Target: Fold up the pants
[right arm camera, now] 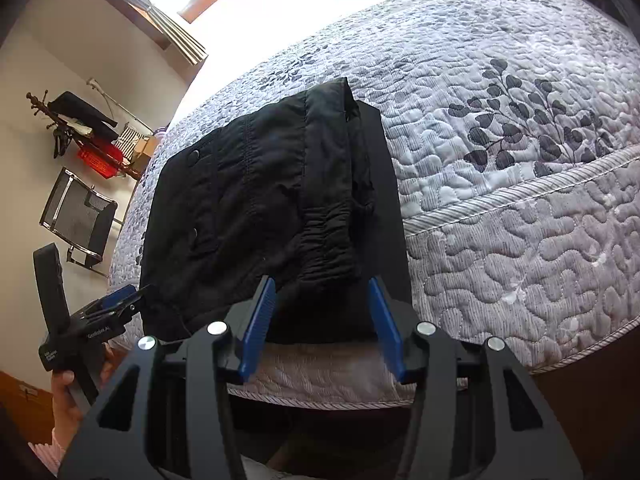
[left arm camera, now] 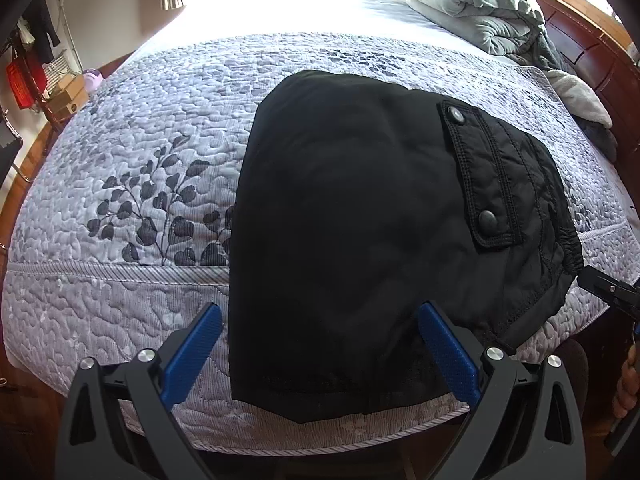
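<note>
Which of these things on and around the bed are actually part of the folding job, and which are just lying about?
Part of the job:
black pants, folded on the quilt
left gripper, open
right gripper, open
quilted bedspread, the work surface

Just lying about:
grey duvet at the head of the bed
mesh chair
coat rack
red crate

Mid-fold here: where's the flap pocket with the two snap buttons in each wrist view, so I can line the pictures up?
Left wrist: the flap pocket sits right of centre, on the pants' right side, above the elastic waistband.
Right wrist: the flap pocket is left of centre, its snaps faint, left of the waistband.
Shared landmark: the leaf print on the quilt.
</note>
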Demonstrator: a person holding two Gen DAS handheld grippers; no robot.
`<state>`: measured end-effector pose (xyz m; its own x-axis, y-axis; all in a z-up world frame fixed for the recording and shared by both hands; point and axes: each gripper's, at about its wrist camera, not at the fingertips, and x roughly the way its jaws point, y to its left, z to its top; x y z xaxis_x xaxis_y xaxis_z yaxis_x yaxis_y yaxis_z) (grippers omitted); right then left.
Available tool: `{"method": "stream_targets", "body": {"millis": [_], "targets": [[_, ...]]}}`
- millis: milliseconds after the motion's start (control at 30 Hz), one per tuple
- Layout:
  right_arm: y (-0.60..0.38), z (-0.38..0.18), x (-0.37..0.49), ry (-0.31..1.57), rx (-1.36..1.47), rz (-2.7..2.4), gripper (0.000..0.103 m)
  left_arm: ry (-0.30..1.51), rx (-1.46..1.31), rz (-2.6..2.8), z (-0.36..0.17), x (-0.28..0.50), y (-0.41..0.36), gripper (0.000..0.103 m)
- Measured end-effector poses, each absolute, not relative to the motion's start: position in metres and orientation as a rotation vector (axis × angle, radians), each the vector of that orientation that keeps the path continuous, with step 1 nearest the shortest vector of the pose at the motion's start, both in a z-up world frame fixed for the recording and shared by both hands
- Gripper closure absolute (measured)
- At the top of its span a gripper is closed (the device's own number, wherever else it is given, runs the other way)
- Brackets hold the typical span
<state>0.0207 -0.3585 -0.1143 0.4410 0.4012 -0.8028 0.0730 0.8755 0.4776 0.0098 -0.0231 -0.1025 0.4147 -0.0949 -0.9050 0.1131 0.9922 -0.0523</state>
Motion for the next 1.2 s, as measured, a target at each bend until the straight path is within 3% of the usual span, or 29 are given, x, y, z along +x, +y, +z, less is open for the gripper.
{"method": "stream_targets", "body": {"millis": [133, 200, 300, 667, 833, 933, 1000, 1200], "targets": [[-0.354, -0.123, 0.026, 1.126, 0.518, 0.218, 0.056, 1.145, 0.001, -0.134, -0.106, 0.005, -0.020, 0.004], [-0.351, -0.127, 0.027, 1.133, 0.521, 0.222, 0.070, 1.149, -0.010, -0.132, -0.108, 0.003, -0.017, 0.004], [-0.350, -0.128, 0.026, 1.132, 0.520, 0.222, 0.077, 1.154, -0.035, -0.130, -0.111, 0.001, -0.014, 0.004], [-0.344, -0.131, 0.023, 1.162, 0.456, 0.183, 0.083, 1.141, -0.031, -0.133, -0.114, 0.001, -0.030, 0.004], [-0.340, -0.131, 0.023, 1.172, 0.438, 0.179, 0.082, 1.141, -0.029, -0.140, -0.116, 0.001, -0.029, 0.004], [-0.339, -0.122, 0.021, 1.152, 0.441, 0.179, 0.074, 1.144, -0.033, -0.152, -0.113, -0.001, -0.027, 0.004], [-0.341, -0.115, 0.016, 1.132, 0.427, 0.177, 0.059, 1.149, -0.042, -0.168, -0.110, -0.002, -0.024, 0.004], [-0.349, -0.099, 0.003, 1.099, 0.427, 0.157, 0.056, 1.137, -0.071, -0.194, -0.099, -0.010, -0.018, 0.004]]}}
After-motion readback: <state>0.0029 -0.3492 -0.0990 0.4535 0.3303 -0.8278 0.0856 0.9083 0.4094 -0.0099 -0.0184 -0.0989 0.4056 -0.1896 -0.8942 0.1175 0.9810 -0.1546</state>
